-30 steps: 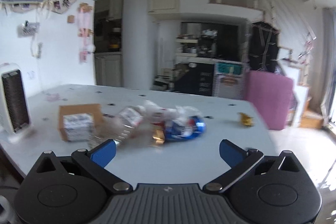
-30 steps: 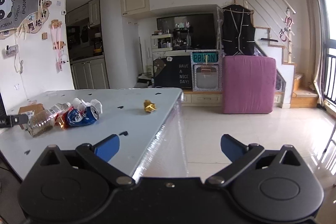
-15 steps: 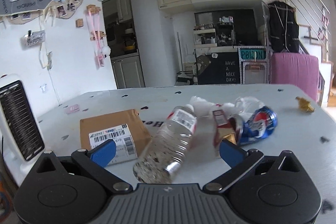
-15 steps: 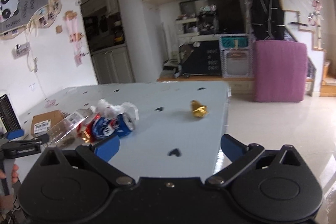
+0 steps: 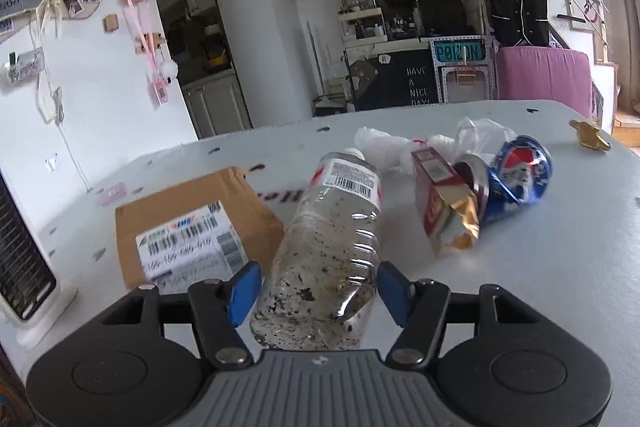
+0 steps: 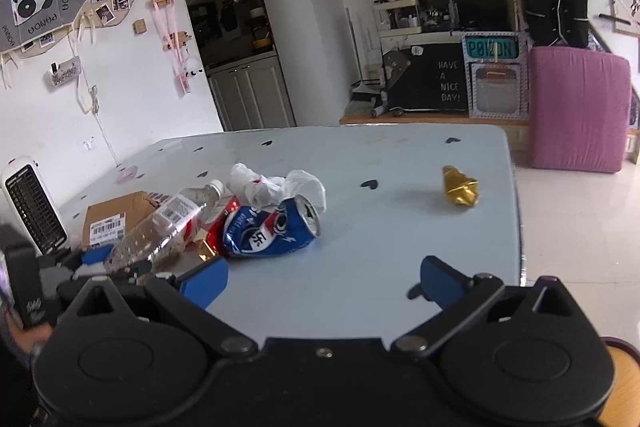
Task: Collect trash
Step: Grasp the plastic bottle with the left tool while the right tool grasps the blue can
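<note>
A clear plastic bottle (image 5: 332, 223) with dirty dregs lies on the pale blue table (image 5: 540, 267), base toward me. My left gripper (image 5: 319, 287) straddles its base, jaws closing, both blue pads touching the bottle's sides. Beside it lie a red carton with gold foil (image 5: 436, 203), a crushed blue can (image 5: 516, 175), crumpled white plastic (image 5: 384, 147) and, farther right, a gold wrapper (image 5: 588, 139). My right gripper (image 6: 320, 279) hangs open over the table's near edge with nothing between its fingers. In its view, the can (image 6: 272, 231), bottle (image 6: 160, 227) and wrapper (image 6: 460, 185) lie ahead.
A flat cardboard parcel (image 5: 192, 219) with a shipping label lies left of the bottle. A white heater (image 6: 32, 203) stands at the table's left edge. The table's right edge (image 6: 516, 219) drops to a tiled floor, with a pink cushion block (image 6: 576, 107) beyond.
My left gripper came forward onto the bottle and its jaws narrowed from wide open to the bottle's sides. My right gripper swung left, from the table's corner to over its surface.
</note>
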A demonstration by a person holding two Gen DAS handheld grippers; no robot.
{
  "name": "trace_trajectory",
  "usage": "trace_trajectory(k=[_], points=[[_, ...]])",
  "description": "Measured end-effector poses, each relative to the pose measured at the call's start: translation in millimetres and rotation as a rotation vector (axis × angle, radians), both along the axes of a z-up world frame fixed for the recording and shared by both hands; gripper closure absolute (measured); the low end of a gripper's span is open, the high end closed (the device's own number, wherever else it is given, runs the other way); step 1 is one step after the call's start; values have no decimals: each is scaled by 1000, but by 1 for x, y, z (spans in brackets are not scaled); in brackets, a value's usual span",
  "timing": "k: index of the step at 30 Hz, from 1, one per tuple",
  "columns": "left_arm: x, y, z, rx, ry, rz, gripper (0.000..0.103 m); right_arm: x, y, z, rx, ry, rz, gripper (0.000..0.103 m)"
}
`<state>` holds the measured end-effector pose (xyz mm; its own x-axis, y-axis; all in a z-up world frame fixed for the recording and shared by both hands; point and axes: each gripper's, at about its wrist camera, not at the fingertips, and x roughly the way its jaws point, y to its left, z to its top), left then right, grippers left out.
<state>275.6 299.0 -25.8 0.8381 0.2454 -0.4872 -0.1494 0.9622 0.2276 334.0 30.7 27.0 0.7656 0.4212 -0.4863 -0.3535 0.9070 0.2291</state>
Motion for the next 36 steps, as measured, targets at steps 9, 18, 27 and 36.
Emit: trace_trajectory(k=[9,18,27,36], points=[[-61,-20,10,-53,69,-30,39,43,33,-2,12,23,-12,4],[-102,-21,20,-140,114,-24,38,102,84,-16,-12,65,-28,17],[-90,-22,29,-121,112,-63,24,138,112,-54,-11,209,-25,49],[-50,-12,36,-144,163,-124,21,102,84,-56,-88,155,130,51]])
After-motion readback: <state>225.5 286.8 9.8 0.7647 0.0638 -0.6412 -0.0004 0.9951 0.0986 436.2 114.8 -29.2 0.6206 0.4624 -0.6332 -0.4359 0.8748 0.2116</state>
